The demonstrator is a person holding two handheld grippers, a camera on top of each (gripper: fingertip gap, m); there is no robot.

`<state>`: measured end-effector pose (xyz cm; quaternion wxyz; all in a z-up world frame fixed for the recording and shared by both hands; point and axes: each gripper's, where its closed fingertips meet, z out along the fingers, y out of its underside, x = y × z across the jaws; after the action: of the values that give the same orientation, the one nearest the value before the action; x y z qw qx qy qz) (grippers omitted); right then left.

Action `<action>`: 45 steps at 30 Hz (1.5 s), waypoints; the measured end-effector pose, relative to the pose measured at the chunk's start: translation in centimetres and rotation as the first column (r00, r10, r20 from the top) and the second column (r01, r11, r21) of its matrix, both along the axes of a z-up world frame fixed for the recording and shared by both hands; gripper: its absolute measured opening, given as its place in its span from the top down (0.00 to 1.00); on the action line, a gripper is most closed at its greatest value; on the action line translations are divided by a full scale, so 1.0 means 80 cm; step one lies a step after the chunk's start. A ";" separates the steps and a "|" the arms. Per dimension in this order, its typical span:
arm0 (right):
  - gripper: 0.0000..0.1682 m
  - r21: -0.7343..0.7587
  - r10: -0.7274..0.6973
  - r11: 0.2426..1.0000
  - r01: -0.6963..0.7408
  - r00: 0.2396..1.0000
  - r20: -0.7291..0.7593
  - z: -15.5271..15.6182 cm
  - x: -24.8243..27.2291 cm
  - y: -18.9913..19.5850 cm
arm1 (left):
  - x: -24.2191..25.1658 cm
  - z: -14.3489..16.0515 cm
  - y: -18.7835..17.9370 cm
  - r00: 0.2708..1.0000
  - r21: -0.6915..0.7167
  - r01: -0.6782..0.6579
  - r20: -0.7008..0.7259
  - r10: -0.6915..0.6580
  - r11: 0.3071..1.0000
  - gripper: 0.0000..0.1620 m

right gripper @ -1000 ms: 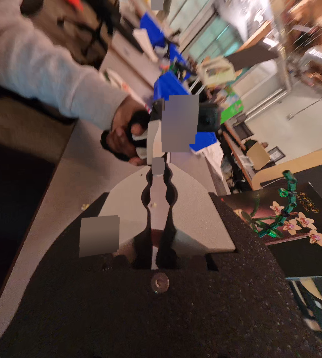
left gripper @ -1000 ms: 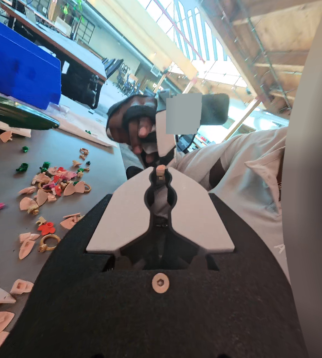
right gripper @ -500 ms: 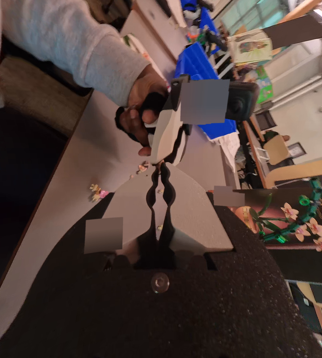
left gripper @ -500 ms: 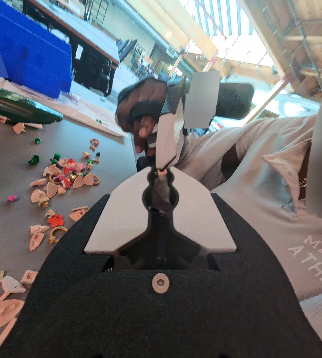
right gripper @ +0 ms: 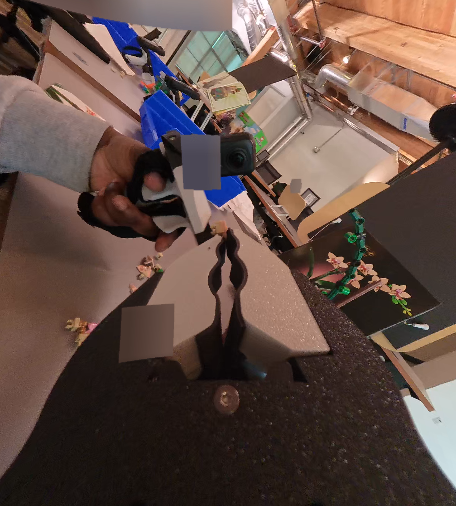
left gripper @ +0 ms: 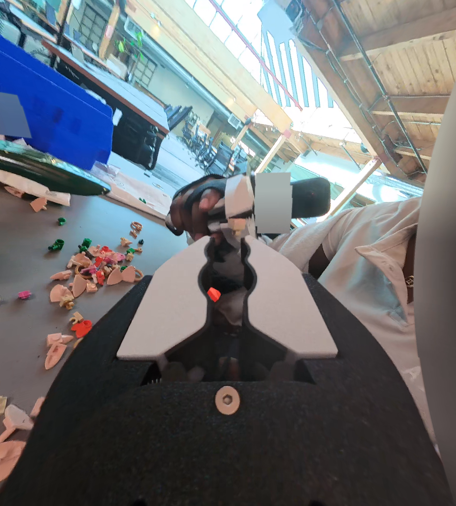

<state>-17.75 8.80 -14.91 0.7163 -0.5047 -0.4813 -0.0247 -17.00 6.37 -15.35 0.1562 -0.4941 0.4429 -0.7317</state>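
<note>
Right gripper (right gripper: 224,236): jaws pressed together, pinching a small tan plastic brick (right gripper: 219,227) at the tips. Left gripper (left gripper: 226,242): jaws spread, empty, just beside the brick. A tiny red piece (left gripper: 214,294) shows in the gap; contact unclear. Both above the grey counter (left gripper: 15,260) strewn with loose pink and green pieces (left gripper: 95,269).

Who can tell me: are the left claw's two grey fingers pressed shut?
No, the grey fingers of the left claw stand apart, with a small red plastic piece showing in the gap.

Blue plastic bin (left gripper: 57,115) sits at the far edge of the grey tabletop (left gripper: 10,252). Dark box printed with orchid flowers (right gripper: 358,273) stands beside a tan curved chair back (right gripper: 339,202).
</note>
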 end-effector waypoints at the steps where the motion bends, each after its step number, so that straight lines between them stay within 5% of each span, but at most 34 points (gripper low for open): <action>1: 1.00 0.002 -0.010 1.000 0.010 1.000 0.001 0.000 0.000 0.001 | 0.002 0.004 0.002 1.000 -0.003 -0.020 0.018 0.020 1.000 0.90; 8: 1.00 -0.059 -0.108 0.993 0.105 0.993 -0.042 -0.008 0.009 0.011 | 0.009 0.000 0.017 0.979 0.211 -0.202 0.052 0.195 0.957 0.94; 12: 1.00 -0.098 -0.198 0.976 0.192 0.979 -0.050 -0.015 0.018 0.018 | 0.015 -0.019 0.030 0.937 0.522 -0.313 0.032 0.348 0.793 0.95; 16: 1.00 -0.095 -0.213 0.974 0.208 0.976 -0.047 -0.020 0.020 0.015 | 0.019 -0.022 0.029 0.918 0.622 -0.326 0.029 0.396 0.711 0.95; 27: 1.00 -0.045 -0.184 0.982 0.183 0.983 -0.019 -0.018 0.021 0.008 | 0.017 -0.012 0.013 0.962 0.413 -0.260 0.031 0.272 0.873 0.97; 33: 1.00 0.032 -0.164 0.986 0.161 0.982 0.090 -0.023 0.023 0.003 | 0.016 -0.014 0.010 0.966 0.425 -0.247 0.034 0.257 0.871 0.99; 40: 1.00 0.008 0.003 1.000 -0.009 0.833 0.553 -0.059 0.021 -0.015 | 0.015 -0.068 -0.010 0.941 0.588 -0.001 -0.273 0.199 0.809 1.00; 43: 1.00 -0.003 0.049 0.998 -0.060 0.791 0.610 -0.063 0.006 -0.017 | 0.014 -0.108 -0.030 0.887 0.638 0.198 -0.440 0.142 0.744 1.00; 45: 1.00 0.009 -0.004 1.000 -0.001 0.819 0.573 -0.053 0.017 -0.004 | 0.019 -0.096 -0.025 0.903 0.638 0.150 -0.399 0.158 0.755 1.00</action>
<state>-16.38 8.47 -19.16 0.5408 -0.4710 -0.6738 -0.1780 -15.50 4.38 -23.05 0.2191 -0.5571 0.6928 -0.4022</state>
